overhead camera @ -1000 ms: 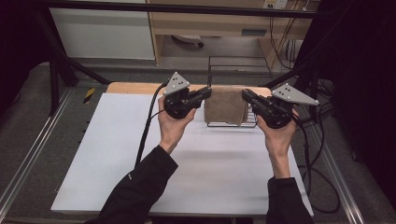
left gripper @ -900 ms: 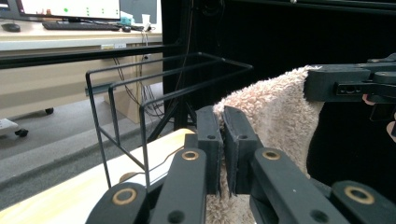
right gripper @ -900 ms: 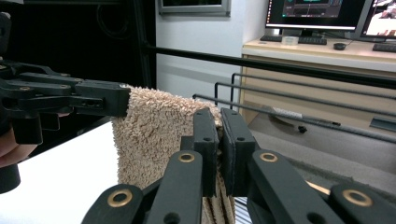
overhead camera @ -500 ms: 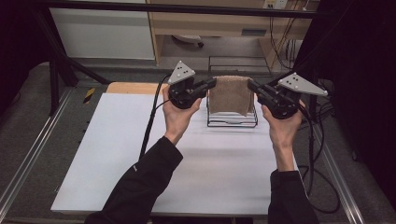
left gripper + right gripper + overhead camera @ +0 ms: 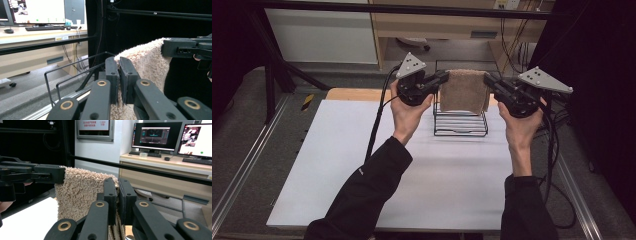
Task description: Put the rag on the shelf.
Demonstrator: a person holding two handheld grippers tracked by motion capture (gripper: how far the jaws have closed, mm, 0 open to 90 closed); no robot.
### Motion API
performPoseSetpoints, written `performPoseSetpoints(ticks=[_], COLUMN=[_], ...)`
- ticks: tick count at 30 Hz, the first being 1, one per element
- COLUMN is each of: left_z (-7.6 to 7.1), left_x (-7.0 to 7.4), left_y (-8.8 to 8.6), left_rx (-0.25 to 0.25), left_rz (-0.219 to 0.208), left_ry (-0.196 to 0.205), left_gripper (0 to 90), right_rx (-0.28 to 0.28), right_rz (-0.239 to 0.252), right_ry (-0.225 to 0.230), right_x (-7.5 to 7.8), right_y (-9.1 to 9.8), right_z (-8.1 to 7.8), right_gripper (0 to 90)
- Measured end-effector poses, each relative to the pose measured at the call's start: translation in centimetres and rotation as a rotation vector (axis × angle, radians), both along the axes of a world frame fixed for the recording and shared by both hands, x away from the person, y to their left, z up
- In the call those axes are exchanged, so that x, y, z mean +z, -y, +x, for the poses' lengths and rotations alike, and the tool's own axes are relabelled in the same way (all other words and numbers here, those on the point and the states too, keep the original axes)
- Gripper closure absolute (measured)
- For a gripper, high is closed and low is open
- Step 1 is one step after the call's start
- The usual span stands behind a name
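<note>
A beige fluffy towel (image 5: 463, 90) hangs stretched between my two grippers, above a black wire rack (image 5: 460, 122) on the white table top. My left gripper (image 5: 443, 77) is shut on the towel's left top corner. The right gripper (image 5: 488, 80) pinches the opposite top corner. In the left gripper view the towel (image 5: 147, 62) runs from my shut left gripper (image 5: 119, 62) across to the other gripper's jaws at the right. In the right gripper view the towel (image 5: 80, 192) hangs folded from my shut right gripper (image 5: 117, 183), and the left gripper holds its far corner.
The wire rack stands at the back middle of the white table (image 5: 337, 165), whose wooden edge (image 5: 357, 94) shows behind. Metal rails run along both table sides. Cables trail from each gripper. A desk with monitors (image 5: 155, 135) stands beyond.
Both hands have risen with the towel, lifting it off the wire rack so its lower edge now hangs above the rack's top wires. Both grips stay shut.
</note>
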State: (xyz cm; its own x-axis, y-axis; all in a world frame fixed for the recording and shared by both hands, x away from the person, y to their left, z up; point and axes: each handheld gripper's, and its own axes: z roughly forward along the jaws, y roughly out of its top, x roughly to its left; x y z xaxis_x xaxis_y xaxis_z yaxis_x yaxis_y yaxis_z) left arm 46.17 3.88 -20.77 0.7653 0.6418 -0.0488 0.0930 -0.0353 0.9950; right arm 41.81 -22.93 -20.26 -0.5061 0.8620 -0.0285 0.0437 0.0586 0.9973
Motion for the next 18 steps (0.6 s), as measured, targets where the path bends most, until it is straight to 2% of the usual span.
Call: performPoseSetpoints(ticks=[18], left_z=[1.5], left_x=[2.4], left_y=[0.8], left_rx=[0.017], left_rz=[-0.021], left_ry=[0.034], left_gripper=[85.5], right_rx=[-0.025], right_rz=[-0.011], right_ry=[0.043], right_x=[2.7], right_y=[0.4], right_z=[1.2], right_gripper=[86.1])
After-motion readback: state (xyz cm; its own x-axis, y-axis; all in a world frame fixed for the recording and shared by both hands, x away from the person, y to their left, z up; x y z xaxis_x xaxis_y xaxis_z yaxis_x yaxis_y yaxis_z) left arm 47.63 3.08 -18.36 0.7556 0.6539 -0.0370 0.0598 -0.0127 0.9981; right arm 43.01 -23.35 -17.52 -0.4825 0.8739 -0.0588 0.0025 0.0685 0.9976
